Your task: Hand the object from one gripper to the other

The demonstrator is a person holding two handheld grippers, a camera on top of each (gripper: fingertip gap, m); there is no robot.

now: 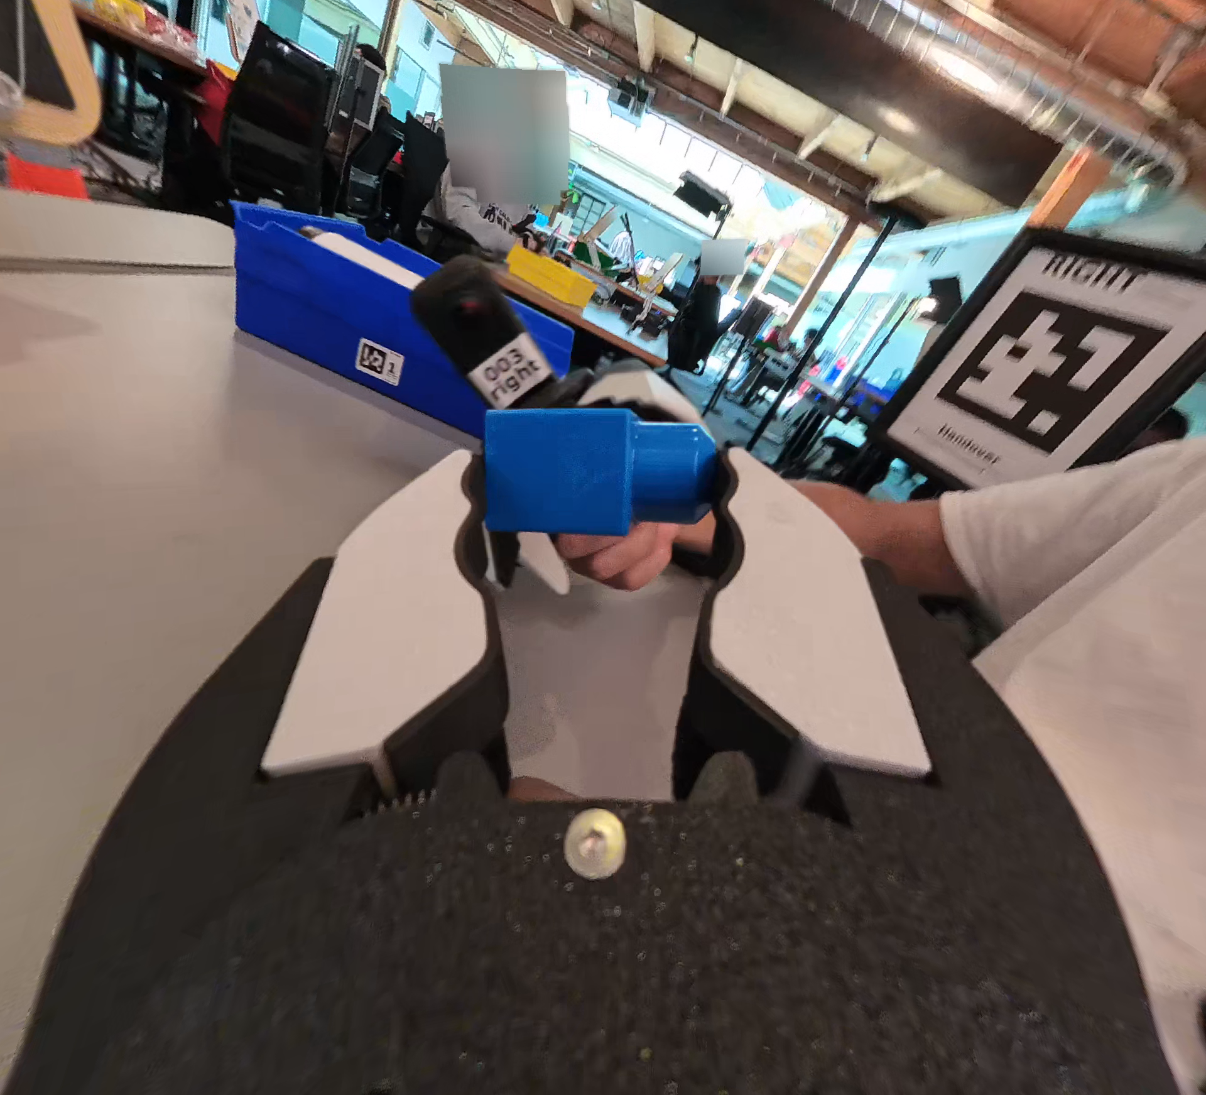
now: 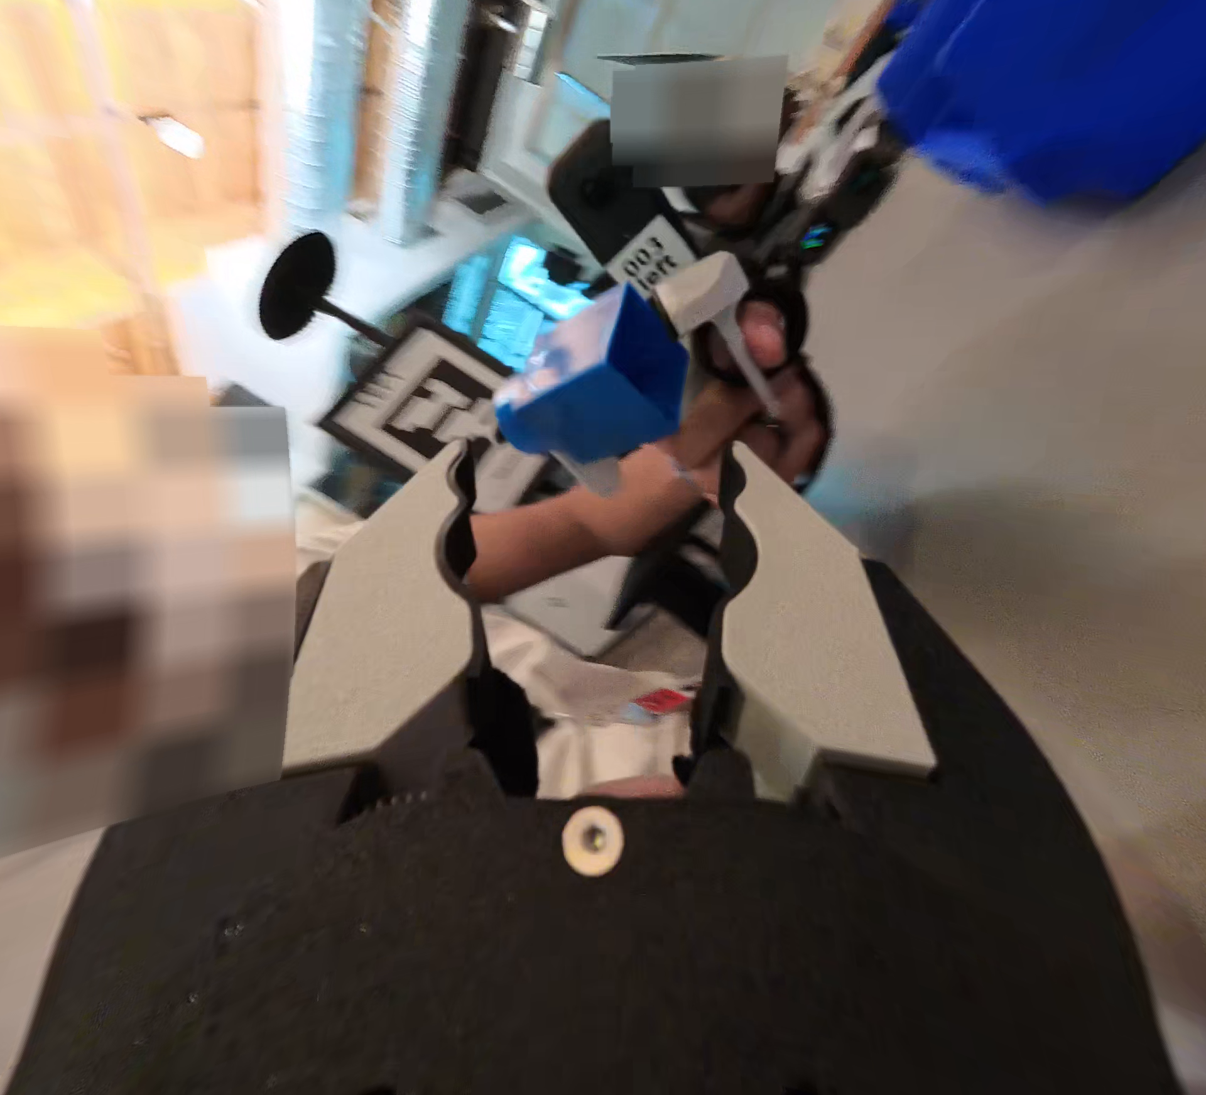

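Right now the left tongs are clamped on a blue block. The block lies sideways between the two tips. Its big square end touches the left tip and its small round end touches the right tip. The block is up in the air, above a white table.

Just behind the block are the right tongs. From the left tongs' camera, one of their white fingers shows above the block and one shows below it. A hand holds them from under the block, and a white sleeve is off to the right.

From the right tongs' own camera, their two tips are apart and hold nothing. The block sits just past those tips, a bit to the left, still gripped by the other tongs. This view is blurry, so I cannot tell if the right tips touch the block.

Past the left tongs, to the left, a blue bin rests on the table. To the far right stands a board with a black and white pattern.
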